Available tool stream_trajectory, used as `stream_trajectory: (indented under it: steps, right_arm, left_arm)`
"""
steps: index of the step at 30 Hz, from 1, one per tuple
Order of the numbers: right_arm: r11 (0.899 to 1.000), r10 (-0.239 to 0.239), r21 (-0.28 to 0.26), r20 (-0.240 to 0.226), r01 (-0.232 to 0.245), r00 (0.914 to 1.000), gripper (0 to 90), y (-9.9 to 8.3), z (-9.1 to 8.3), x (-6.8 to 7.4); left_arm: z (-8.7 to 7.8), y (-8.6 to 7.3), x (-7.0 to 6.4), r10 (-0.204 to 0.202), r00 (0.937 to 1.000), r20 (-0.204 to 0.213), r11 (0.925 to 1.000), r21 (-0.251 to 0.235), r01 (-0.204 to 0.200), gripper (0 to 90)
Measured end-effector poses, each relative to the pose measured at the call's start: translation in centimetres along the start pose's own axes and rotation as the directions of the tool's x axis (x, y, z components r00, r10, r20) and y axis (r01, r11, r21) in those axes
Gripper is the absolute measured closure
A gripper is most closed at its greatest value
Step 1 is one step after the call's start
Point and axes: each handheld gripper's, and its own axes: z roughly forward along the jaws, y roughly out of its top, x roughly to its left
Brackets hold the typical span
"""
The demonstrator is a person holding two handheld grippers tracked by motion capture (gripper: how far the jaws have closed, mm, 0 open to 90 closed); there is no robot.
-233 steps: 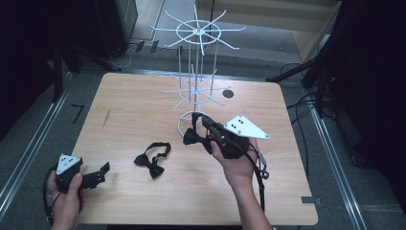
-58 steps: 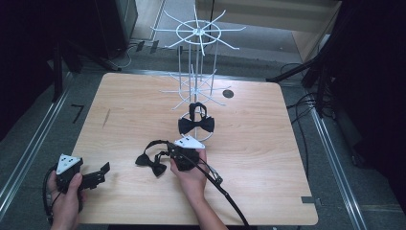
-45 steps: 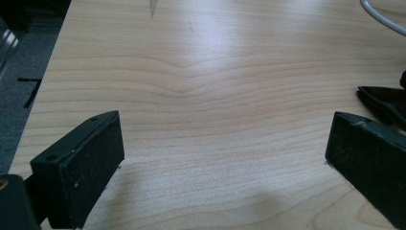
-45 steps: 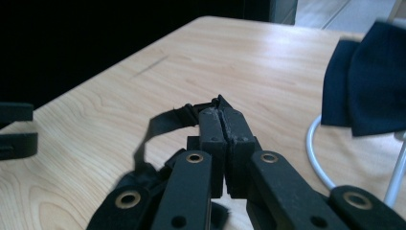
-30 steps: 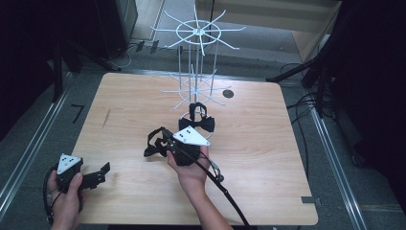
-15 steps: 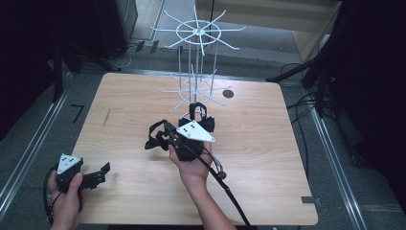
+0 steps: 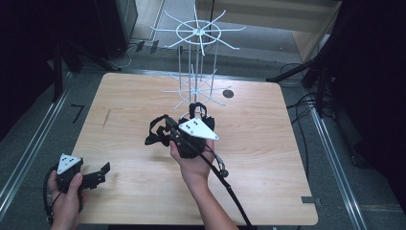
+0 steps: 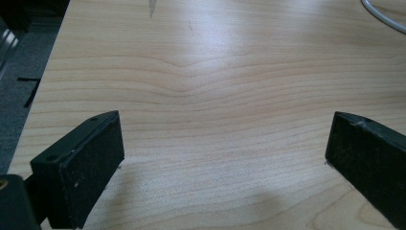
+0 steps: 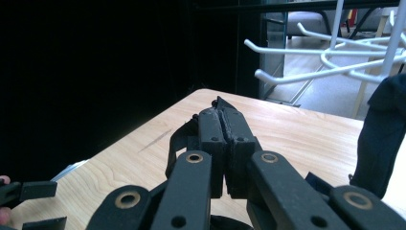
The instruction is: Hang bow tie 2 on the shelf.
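Observation:
My right gripper [image 7: 168, 134] hovers above the table's middle, shut on a black bow tie [image 7: 154, 135] whose strap loops out to its left. In the right gripper view the jaws [image 9: 223, 115] are pressed together on the tie's fabric [image 9: 221, 106]. A second black bow tie [image 7: 197, 111] hangs from a lower arm of the white wire rack [image 7: 196, 33], just behind my right hand, and shows at the right edge [image 9: 380, 134] there. At the front left corner my left gripper [image 7: 101, 172] rests low, open; its fingers [image 8: 81, 165] stand wide apart over bare wood.
The wooden table [image 7: 268, 143] has a round dark hole [image 7: 228, 93] near the rack's foot. White rack arms [image 9: 306, 67] stick out ahead of my right gripper. A cable [image 7: 225, 182] trails from it toward the front edge. Metal rails and dark floor surround the table.
My right gripper took the bow tie off the table and carried it up and rightwards, closer to the rack. The left gripper has stayed put.

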Motion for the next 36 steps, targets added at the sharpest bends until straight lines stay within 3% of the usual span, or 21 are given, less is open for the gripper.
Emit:
stream_trajectory:
  steps: [25, 36]
  right_arm:
    - [0.998, -0.008, -0.055, 0.007, 0.008, 0.9999, 89.9, 2.2, -0.7, 0.0]
    - [0.998, 0.001, -0.069, 0.03, 0.001, 0.9996, 89.9, 2.7, -0.7, -0.9]
  left_arm:
    - [0.0, 0.0, 0.0, 0.0, 1.0, 0.001, 1.0, -0.001, 0.0, 0.0]
    - [0.0, 0.0, 0.0, -0.001, 1.0, 0.001, 1.0, -0.004, 0.001, 0.0]
